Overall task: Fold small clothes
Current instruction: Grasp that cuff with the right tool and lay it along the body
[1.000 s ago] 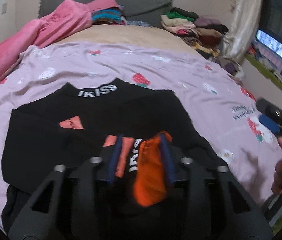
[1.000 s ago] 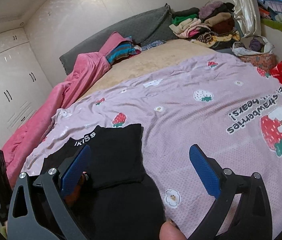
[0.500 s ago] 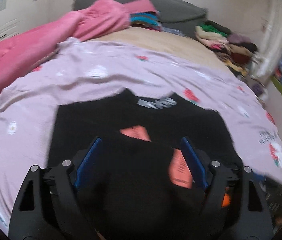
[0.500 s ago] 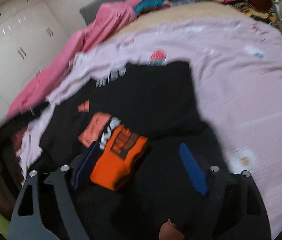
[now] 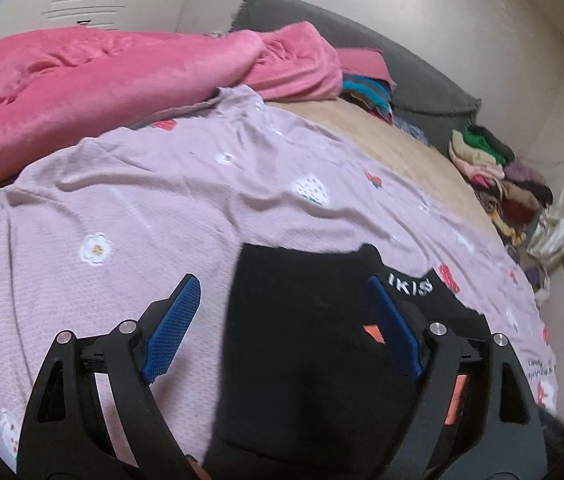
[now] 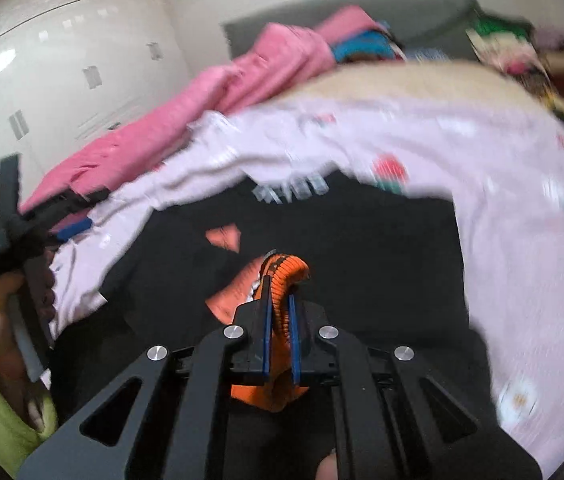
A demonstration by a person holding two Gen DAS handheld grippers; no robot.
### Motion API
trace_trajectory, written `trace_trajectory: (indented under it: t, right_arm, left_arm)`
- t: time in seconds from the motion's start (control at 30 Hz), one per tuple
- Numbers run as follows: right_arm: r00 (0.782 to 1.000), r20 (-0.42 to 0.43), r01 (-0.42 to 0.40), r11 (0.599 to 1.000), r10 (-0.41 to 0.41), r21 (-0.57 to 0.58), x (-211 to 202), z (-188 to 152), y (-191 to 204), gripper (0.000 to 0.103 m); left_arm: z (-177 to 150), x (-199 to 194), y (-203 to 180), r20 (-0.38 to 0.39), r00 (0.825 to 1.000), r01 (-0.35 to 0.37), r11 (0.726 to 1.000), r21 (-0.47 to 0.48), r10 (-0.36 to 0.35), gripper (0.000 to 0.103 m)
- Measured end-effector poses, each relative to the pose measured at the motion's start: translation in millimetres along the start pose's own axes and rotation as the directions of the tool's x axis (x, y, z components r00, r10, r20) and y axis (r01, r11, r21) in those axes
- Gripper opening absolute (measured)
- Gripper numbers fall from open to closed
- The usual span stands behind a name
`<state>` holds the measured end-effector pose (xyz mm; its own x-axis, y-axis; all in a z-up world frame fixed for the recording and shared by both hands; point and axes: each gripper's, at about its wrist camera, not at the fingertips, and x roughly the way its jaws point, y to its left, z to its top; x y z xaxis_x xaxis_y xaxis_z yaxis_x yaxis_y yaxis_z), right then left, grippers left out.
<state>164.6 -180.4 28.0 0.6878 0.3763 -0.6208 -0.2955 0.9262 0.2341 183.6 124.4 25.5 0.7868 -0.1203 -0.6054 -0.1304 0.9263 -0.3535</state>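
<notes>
A black top (image 5: 302,320) with white "IKISS" lettering (image 5: 410,284) at the collar lies on the lilac strawberry-print sheet (image 5: 142,200). My left gripper (image 5: 282,330) hovers over the top's left edge. Its jaws are opening, and the cloth lies under them with neither blue pad touching it. In the blurred right wrist view the same black top (image 6: 382,248) fills the middle. My right gripper (image 6: 280,292) is shut on the top's orange cuff (image 6: 284,270), which bulges out past the pads. Orange patches (image 6: 224,238) show on the black cloth.
A pink blanket (image 5: 102,76) is heaped along the bed's left side, in front of a grey headboard (image 5: 402,64). A pile of mixed clothes (image 5: 498,184) sits at the far right corner. White wardrobe doors (image 6: 62,60) stand left of the bed. A person's gloved hand (image 6: 6,248) shows at the left.
My left gripper let go of the orange cuff, opened wide and swung to the top's left edge. My right gripper moved in over the top and closed on the orange cuff.
</notes>
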Motion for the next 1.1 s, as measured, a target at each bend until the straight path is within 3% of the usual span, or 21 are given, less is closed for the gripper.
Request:
trace_trajectory:
  t: [0.17,0.3,0.83,1.1]
  right_arm:
    - [0.993,0.117,0.009,0.989,0.008,-0.145,-24,55,20,0.006]
    - [0.987,0.150,0.092,0.982,-0.066,-0.167,-20,69,8,0.006]
    - [0.983,0.042,0.183,0.982,-0.181,-0.051,8,32,-38,0.006]
    - [0.976,0.010,0.219,0.974,-0.219,-0.061,14,23,-42,0.007]
  left_arm:
    - [6,-5,14,0.028,1.000,-0.008,1.000,-0.025,0.009,0.077]
    - [4,-2,12,0.025,1.000,0.006,1.000,-0.019,-0.005,0.077]
    - [-28,28,-41,-0.080,0.997,0.038,0.978,0.206,-0.022,0.077]
    - [-40,36,-54,-0.140,0.988,0.097,0.968,0.232,-0.065,0.077]
